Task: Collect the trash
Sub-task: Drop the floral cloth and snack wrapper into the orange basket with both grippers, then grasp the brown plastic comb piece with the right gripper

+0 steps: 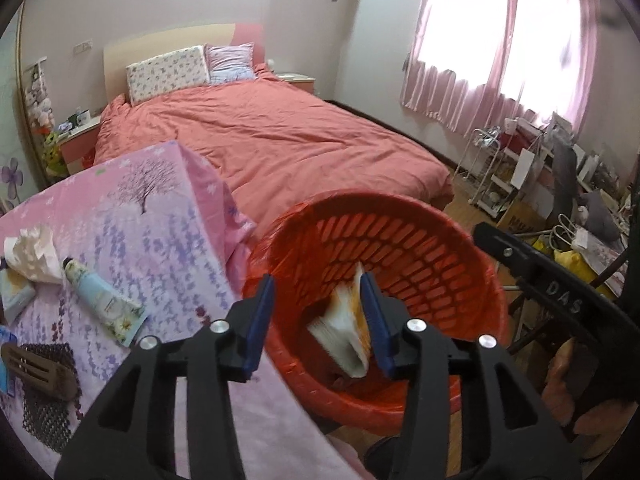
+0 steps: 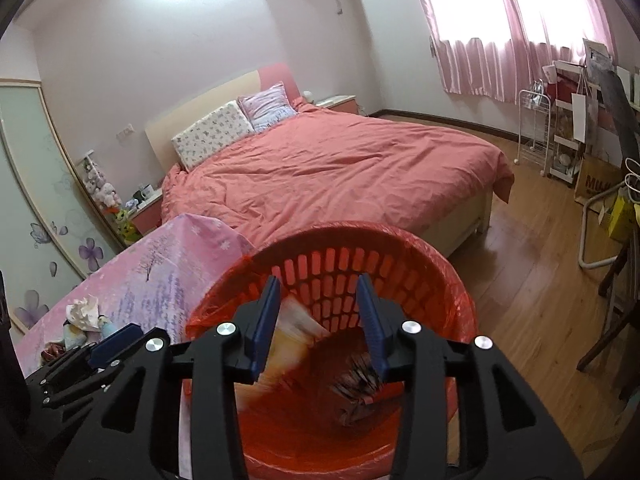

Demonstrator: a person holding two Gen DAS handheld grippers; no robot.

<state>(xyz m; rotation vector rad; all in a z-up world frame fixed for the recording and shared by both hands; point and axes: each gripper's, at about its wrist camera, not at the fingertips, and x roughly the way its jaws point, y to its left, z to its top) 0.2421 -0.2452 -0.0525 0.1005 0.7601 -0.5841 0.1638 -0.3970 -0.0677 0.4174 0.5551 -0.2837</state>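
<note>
A red slatted trash basket (image 1: 420, 240) lined with a red bag stands beside the pink-clothed table (image 1: 168, 240); it also shows in the right wrist view (image 2: 340, 264). My left gripper (image 1: 318, 320) is open above the basket's near rim, and a blurred white-and-orange wrapper (image 1: 344, 332) is inside the basket next to its right finger. My right gripper (image 2: 318, 320) is open and empty over the basket. The blurred wrapper (image 2: 292, 332) and a dark wrapper (image 2: 356, 384) lie in the basket. A crumpled tissue (image 1: 32, 256) and a cream tube (image 1: 100, 300) lie on the table.
A bed with a coral duvet (image 1: 272, 136) is behind the table. A brown comb on a dark mat (image 1: 40, 376) lies at the table's left. Cluttered shelves, bags and chairs (image 1: 560, 200) fill the right side. Wooden floor (image 2: 532, 280) lies right of the basket.
</note>
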